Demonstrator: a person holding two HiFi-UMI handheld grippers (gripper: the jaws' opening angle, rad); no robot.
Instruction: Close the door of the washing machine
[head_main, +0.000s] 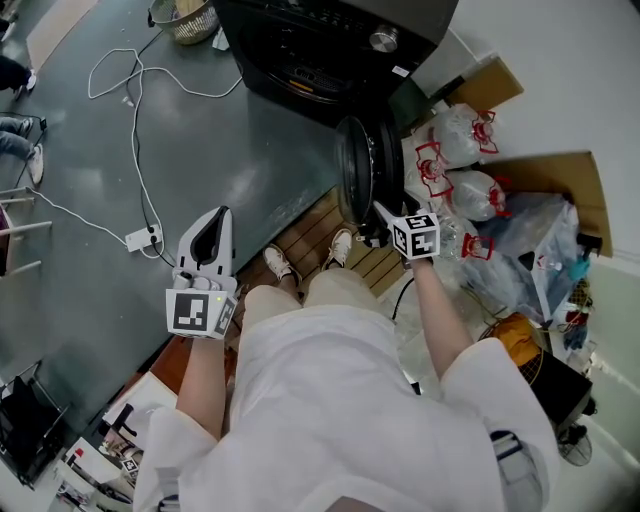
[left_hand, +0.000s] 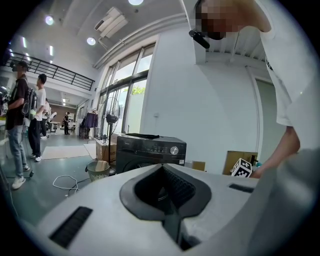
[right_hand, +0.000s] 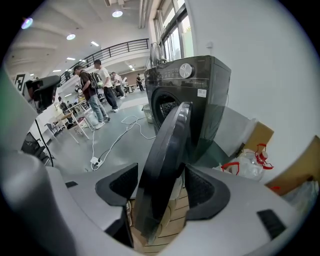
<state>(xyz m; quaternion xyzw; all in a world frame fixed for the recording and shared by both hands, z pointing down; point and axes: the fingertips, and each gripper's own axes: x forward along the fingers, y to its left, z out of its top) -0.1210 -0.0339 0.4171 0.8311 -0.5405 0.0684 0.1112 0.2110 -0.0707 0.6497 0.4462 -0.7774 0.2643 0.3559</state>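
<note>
The black front-loading washing machine (head_main: 330, 40) stands at the top of the head view. Its round door (head_main: 358, 168) is swung open, edge-on toward me. My right gripper (head_main: 385, 228) is at the door's lower rim. In the right gripper view the door rim (right_hand: 167, 150) runs between the two pads (right_hand: 200, 187), and the right gripper (right_hand: 159, 186) is closed on it. The left gripper (head_main: 212, 235) hangs to the left over the floor, away from the machine. It is shut with nothing in it, and so it appears in the left gripper view (left_hand: 167, 192), which looks toward the machine (left_hand: 150, 152).
A white cable and a power strip (head_main: 140, 238) lie on the grey floor at left. A basket (head_main: 185, 20) stands beside the machine. Tied plastic bags (head_main: 470, 190) and cardboard (head_main: 550, 185) are piled at right. I stand on wooden slats (head_main: 310, 235). People (left_hand: 20, 115) stand far off.
</note>
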